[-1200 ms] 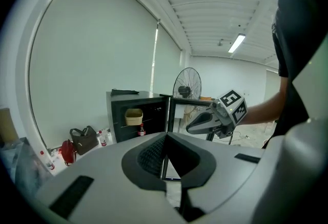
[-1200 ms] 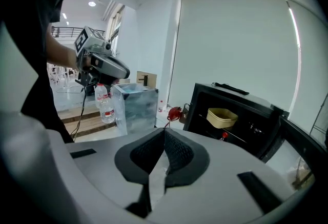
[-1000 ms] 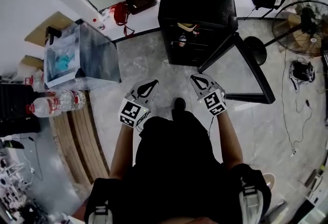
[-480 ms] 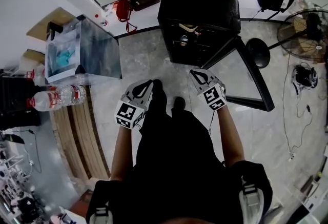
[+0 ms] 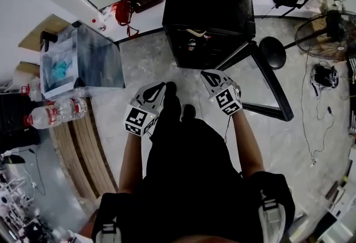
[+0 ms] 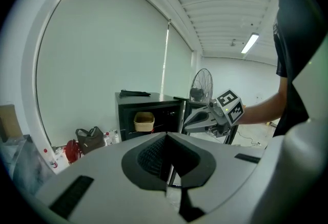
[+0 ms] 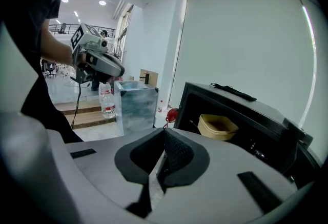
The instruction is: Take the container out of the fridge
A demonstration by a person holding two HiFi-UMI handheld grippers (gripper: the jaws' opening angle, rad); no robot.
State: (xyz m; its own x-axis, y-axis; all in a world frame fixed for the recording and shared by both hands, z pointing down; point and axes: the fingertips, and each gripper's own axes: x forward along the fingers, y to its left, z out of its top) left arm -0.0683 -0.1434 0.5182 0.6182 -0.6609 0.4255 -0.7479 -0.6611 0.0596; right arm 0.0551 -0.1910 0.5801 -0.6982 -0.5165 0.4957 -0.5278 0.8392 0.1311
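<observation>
A black mini fridge (image 5: pixel 208 5) stands on the floor ahead with its door (image 5: pixel 267 83) swung open to the right. A tan container (image 6: pixel 144 121) sits on the upper shelf inside, also visible as the tan container (image 7: pixel 218 126) and as a pale rim (image 5: pixel 196 31). My left gripper (image 5: pixel 158 90) is held in the air short of the fridge, jaws shut with nothing between them (image 6: pixel 166 138). My right gripper (image 5: pixel 209 77) hovers near the open front, shut and empty (image 7: pixel 163 136). Both are well apart from the container.
A metal-sided box (image 5: pixel 83 61) stands at the left beside a water bottle (image 5: pixel 53 113) and wooden steps (image 5: pixel 83 147). Bags (image 5: pixel 133 3) lie by the wall. A black stool (image 5: pixel 272 51), a floor fan (image 5: pixel 328 28) and cables (image 5: pixel 320 125) are at the right.
The person has stepped closer to the fridge. Both grippers have moved forward toward its open front, still shut.
</observation>
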